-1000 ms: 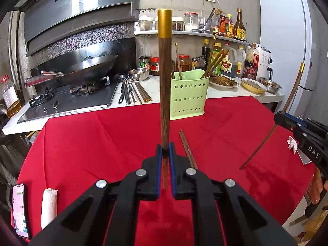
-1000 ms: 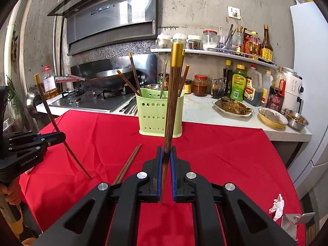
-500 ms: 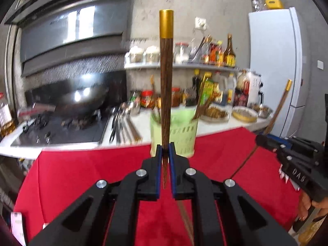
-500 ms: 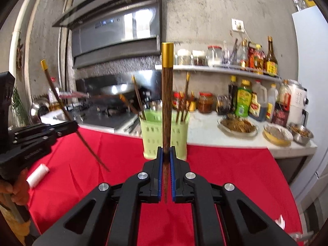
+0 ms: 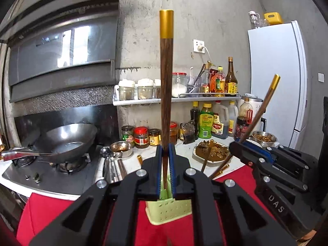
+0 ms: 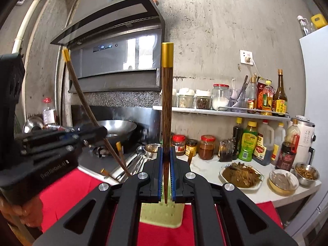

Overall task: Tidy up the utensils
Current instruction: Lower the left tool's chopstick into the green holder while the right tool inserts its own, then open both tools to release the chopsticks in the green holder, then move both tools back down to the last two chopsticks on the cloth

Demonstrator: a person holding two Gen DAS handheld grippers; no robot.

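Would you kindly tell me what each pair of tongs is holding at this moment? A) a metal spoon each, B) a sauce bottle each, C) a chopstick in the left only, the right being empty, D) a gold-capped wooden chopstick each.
D: the left tongs grip one upright gold-capped wooden chopstick, and the right tongs grip another, above the green utensil holder.

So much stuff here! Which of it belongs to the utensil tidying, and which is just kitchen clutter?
Part of the job:
- left gripper, clamping one chopstick
- right gripper, clamping another chopstick
- green utensil holder below both

Just lying about:
- wok
- sauce bottles
- plate of food
- fridge
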